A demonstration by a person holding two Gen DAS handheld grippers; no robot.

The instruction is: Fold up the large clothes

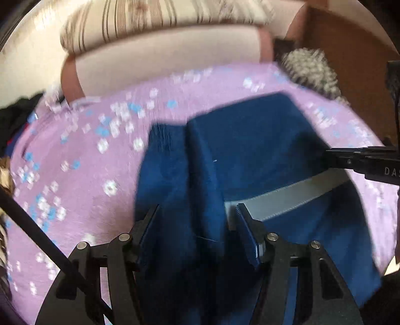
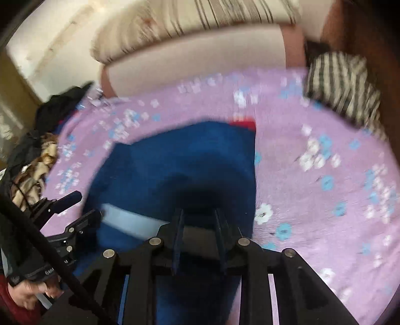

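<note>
Seeing the left gripper [image 1: 197, 216] parted at bottom centre, with a fold of the blue garment [image 1: 250, 140] loose between, not pinched; may slip out and spoil the fold. Cannot tell whether the narrow right gripper [image 2: 198, 217] holds cloth. Farther up, lying spread on the lilac bedspread [image 1: 100, 200].

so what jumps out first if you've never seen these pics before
The dark blue garment with its pale grey band dominates, lying mid-frame on a lilac bedspread dotted with white and blue flowers. The left tool straddles a raised fold of the blue cloth, jaws apart. Beyond, a striped pillow tops the pale headboard, and a grey-striped garment lies at the far right.
</note>
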